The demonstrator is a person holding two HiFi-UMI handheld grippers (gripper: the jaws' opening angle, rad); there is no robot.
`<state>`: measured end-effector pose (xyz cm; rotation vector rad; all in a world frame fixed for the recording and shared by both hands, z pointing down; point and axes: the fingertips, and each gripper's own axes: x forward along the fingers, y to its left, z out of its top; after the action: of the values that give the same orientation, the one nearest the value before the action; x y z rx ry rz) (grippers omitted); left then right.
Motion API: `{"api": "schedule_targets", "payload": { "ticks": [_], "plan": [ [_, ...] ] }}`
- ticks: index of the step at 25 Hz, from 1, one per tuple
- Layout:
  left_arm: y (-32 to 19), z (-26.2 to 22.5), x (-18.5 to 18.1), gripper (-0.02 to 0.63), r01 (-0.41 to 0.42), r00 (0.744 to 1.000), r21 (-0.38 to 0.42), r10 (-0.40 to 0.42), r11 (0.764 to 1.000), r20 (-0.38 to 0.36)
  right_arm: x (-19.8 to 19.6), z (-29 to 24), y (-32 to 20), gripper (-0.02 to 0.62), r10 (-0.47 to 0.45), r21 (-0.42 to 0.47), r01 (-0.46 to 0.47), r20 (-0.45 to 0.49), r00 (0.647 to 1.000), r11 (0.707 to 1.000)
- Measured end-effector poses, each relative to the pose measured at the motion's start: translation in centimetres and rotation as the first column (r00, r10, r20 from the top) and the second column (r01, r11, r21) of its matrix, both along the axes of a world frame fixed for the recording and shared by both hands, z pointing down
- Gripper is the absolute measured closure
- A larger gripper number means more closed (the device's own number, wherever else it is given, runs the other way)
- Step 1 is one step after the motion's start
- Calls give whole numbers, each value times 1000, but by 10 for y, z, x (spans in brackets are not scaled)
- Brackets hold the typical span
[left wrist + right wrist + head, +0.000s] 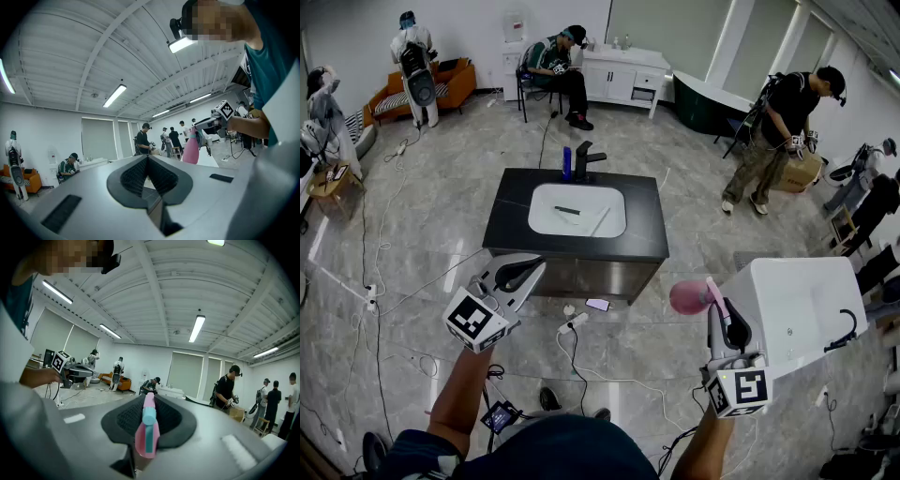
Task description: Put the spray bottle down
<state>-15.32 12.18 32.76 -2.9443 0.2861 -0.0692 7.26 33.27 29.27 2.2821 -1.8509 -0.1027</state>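
The right tongs (719,312) clamp a pink spray bottle (688,296), held level in the air; the left tongs (525,271) are pressed together, empty.

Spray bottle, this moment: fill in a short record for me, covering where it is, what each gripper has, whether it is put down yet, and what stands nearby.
spray bottle: pink with a blue part at the head, held in the air
put down: not yet
right gripper: fingers closed on the spray bottle's head
left gripper: fingers together, nothing between them
nearby: white unit just beside the bottle in the head view; black-topped sink counter further ahead
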Motion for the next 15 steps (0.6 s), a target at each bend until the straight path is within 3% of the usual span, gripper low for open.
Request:
{"api": "schedule_targets", "payload": {
  "ticks": [15],
  "plan": [
    [-37, 3, -25, 600, -20, 1000, 5, 20, 1000, 3, -17, 6, -32, 525, 42, 12, -42, 18, 999, 999]
  ]
}}
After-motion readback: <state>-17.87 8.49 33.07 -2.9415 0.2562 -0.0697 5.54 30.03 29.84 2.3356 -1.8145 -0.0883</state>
